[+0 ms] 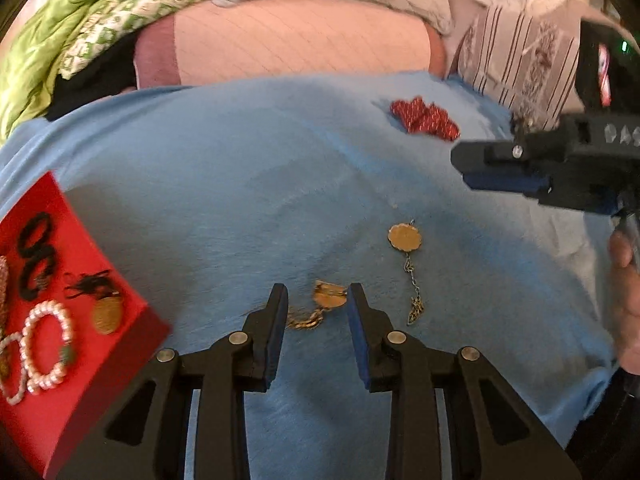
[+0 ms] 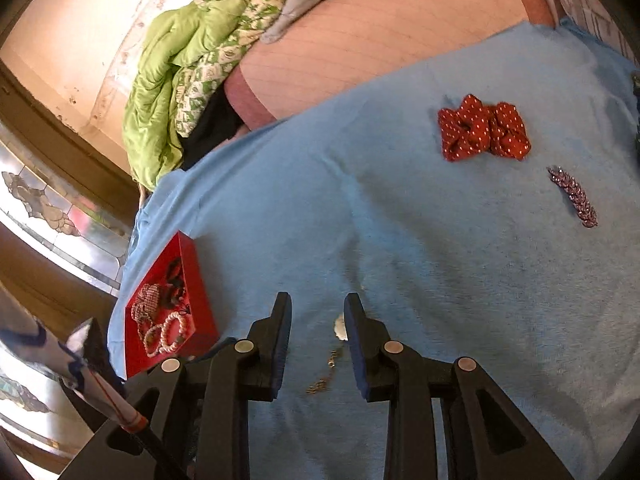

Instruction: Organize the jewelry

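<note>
On the blue cloth [image 1: 224,200] lie two gold coin pendants with chains. One pendant [image 1: 330,298] lies just beyond my left gripper [image 1: 318,300], in line with the gap between its fingers; the jaws are open and do not touch it. The other pendant [image 1: 405,237] lies further right. A red box [image 1: 48,360] at the left holds pearl bracelets [image 1: 48,344], black hair ties and a gold coin. My right gripper [image 2: 316,308] hangs open over a pale pendant [image 2: 340,328], which its right finger partly hides; the pendant's chain [image 2: 320,386] lies between the fingers. The right gripper [image 1: 460,168] also shows side-on at the right of the left wrist view.
A red dotted scrunchie [image 2: 482,130] and a sparkly hair clip [image 2: 574,196] lie on the far part of the cloth. Behind it are a pink mattress [image 1: 300,44], green bedding [image 2: 168,80] and a striped paper bag [image 1: 520,60]. A hand [image 1: 628,300] shows at the right edge.
</note>
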The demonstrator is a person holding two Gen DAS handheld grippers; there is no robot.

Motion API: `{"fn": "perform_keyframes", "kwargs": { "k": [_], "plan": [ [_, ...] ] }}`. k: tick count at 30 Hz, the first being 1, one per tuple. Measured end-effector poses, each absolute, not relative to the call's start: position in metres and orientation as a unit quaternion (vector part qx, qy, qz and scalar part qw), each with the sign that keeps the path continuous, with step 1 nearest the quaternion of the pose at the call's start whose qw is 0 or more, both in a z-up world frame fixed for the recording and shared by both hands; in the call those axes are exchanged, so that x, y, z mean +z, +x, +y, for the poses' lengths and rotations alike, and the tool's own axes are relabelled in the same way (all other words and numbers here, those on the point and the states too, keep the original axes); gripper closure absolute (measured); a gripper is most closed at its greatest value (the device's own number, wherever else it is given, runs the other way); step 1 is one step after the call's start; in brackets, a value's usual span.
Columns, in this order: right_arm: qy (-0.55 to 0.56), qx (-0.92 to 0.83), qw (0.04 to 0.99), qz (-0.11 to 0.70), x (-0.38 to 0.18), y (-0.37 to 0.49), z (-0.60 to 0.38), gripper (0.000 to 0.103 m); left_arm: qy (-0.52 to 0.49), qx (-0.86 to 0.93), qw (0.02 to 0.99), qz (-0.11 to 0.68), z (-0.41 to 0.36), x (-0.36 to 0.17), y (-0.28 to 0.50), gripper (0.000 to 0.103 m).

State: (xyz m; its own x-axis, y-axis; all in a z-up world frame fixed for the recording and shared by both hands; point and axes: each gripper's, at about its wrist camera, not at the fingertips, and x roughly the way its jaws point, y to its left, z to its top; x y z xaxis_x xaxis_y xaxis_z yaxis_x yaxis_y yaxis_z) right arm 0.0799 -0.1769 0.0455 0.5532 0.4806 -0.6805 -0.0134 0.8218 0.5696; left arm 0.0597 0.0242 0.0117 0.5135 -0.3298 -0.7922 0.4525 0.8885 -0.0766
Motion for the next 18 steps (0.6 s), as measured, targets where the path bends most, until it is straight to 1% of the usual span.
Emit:
{"fn": "perform_keyframes", "kwargs": {
  "k": [6, 8, 11, 18],
  "plan": [
    [0.265, 0.15, 0.83, 0.468, 0.033, 0.088, -0.176, 0.073, 0.1, -0.211, 0.869, 0.435, 0.005, 0.003, 0.065, 0.074],
    [0.264, 0.151, 0.828, 0.472, 0.03, 0.091, -0.173, 0.073, 0.097, -0.213, 0.87, 0.435, 0.006, 0.004, 0.065, 0.084],
    [0.256, 0.153, 0.824, 0.481, 0.025, 0.094, -0.168, 0.073, 0.08, -0.218, 0.873, 0.429, 0.014, 0.01, 0.066, 0.084],
    [0.204, 0.14, 0.83, 0.5, 0.016, 0.095, -0.153, 0.073, 0.039, -0.211, 0.904, 0.371, 0.042, 0.049, 0.059, 0.084]
  ]
}}
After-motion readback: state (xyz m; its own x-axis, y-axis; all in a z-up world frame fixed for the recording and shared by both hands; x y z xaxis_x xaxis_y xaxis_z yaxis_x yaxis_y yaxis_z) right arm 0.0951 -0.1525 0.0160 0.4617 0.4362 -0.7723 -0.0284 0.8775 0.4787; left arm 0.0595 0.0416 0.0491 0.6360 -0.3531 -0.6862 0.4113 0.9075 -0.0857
